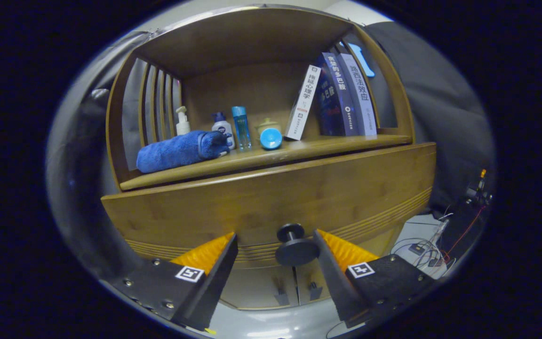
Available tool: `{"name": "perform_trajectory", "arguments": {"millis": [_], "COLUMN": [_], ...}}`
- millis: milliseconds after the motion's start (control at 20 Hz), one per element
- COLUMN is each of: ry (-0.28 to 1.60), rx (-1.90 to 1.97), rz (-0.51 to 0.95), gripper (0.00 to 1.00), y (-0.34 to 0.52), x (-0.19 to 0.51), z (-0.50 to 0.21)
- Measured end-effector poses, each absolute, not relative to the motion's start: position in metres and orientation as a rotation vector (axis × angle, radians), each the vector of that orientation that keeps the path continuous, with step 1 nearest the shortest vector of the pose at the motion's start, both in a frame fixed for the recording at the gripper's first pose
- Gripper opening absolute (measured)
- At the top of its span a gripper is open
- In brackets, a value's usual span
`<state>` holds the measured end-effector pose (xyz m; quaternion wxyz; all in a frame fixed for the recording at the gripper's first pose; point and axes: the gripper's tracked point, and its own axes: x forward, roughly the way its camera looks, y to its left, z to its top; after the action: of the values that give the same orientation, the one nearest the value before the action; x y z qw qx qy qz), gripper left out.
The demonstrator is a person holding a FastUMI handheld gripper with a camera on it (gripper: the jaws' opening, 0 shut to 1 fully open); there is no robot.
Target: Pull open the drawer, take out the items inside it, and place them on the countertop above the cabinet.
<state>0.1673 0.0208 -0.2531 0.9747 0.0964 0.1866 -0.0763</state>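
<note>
Above my spread claw (275, 245), the drawer (271, 197) front is smooth, satin wood; its knob (296, 246) matt dark. On the countertop (261, 157) above it, a fuzzy cloth towel (181, 150).

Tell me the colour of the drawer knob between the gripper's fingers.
Black: the drawer knob shows best in the gripper view, between the open gripper fingers.

Light: dim, warm on the wooden cabinet (271, 193), shelf recess shadowed.
Glare: pale sheen on the floor (294, 325) below the fingers.
Distortion: strong fisheye; cabinet edges bow beyond the fingers.
Focus: knob (294, 245) between the spread fingers slightly soft; books (341, 96) sharp.
</note>
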Motion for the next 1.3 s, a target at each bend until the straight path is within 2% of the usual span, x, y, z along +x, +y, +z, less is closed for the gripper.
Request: {"name": "perform_trajectory", "arguments": {"millis": [450, 1300], "ry": [0.374, 0.385], "rx": [0.225, 0.229], "rz": [-0.134, -0.118], "gripper": [0.95, 0.95], "y": [0.022, 0.022], "x": [0.203, 0.200], "z": [-0.262, -0.263]}}
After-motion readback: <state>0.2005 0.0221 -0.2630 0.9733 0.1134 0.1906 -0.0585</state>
